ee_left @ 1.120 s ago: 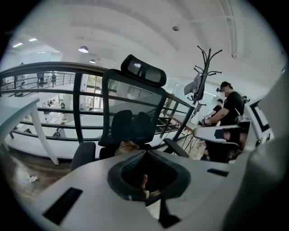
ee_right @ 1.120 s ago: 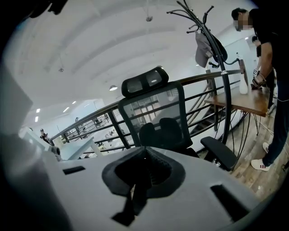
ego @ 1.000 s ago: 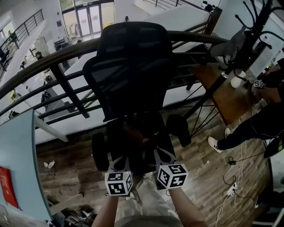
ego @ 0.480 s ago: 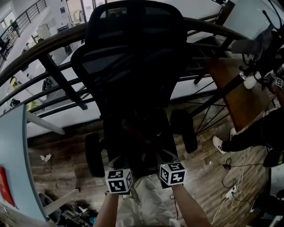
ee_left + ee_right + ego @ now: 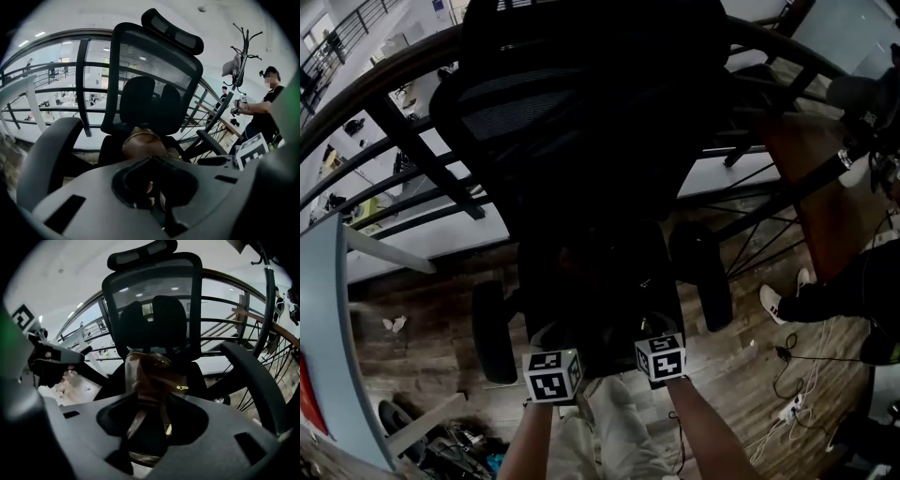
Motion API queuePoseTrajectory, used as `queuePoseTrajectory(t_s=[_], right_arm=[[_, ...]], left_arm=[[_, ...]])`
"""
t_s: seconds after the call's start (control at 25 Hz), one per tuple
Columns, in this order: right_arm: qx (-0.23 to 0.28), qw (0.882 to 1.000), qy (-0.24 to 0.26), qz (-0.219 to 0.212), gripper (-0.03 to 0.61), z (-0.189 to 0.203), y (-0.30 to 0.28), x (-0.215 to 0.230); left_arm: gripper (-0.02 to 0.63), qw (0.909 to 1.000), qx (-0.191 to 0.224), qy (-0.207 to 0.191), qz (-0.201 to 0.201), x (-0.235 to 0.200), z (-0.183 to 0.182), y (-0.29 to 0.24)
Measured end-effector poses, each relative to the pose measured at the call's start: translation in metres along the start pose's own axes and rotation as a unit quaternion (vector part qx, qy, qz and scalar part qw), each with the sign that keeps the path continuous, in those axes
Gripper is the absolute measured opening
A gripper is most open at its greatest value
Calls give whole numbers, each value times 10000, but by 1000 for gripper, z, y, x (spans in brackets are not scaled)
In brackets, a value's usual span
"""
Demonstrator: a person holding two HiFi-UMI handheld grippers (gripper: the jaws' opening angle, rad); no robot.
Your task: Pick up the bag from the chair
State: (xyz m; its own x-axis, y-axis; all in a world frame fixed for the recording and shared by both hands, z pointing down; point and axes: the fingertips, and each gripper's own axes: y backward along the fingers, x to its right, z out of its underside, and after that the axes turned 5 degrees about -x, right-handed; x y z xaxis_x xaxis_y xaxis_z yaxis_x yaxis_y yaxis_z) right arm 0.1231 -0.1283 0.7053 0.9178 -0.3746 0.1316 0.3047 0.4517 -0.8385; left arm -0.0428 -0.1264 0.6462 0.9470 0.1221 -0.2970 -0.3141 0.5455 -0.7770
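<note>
A brown bag (image 5: 154, 373) stands upright on the seat of a black mesh office chair (image 5: 581, 122), leaning against the backrest. Its straps (image 5: 136, 420) hang forward into the opening of my right gripper (image 5: 150, 437). In the left gripper view the bag (image 5: 143, 143) sits just beyond my left gripper (image 5: 152, 187). In the head view both grippers, left (image 5: 546, 336) and right (image 5: 658, 323), reach over the seat's front edge side by side. The bag is lost in the dark there. Grey housings hide the jaws of both.
Chair armrests (image 5: 492, 328) (image 5: 708, 272) flank the grippers. A dark curved railing (image 5: 403, 141) runs behind the chair above a lower floor. A person (image 5: 262, 108) stands at the right by a coat stand (image 5: 236, 70). Cables (image 5: 797, 394) lie on the wood floor.
The head view has drawn closer over the chair, which now fills more of the frame. Both grippers stay at the seat's front edge, the right one slightly further in.
</note>
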Motion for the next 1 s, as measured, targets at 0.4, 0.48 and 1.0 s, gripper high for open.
queuePoseTrajectory(t_s=[0.4, 0.48, 1.0], right_arm=[[-558, 9950, 789, 235, 161, 27, -58, 14], [-657, 9934, 885, 325, 163, 28, -66, 19], [-701, 9920, 465, 940, 81, 18, -92, 39]], left_arm=[[2, 9996, -33, 245, -111, -12, 8, -21], [2, 9996, -51, 264, -126, -14, 9, -24], [2, 9990, -163, 350, -240, -26, 18, -32]])
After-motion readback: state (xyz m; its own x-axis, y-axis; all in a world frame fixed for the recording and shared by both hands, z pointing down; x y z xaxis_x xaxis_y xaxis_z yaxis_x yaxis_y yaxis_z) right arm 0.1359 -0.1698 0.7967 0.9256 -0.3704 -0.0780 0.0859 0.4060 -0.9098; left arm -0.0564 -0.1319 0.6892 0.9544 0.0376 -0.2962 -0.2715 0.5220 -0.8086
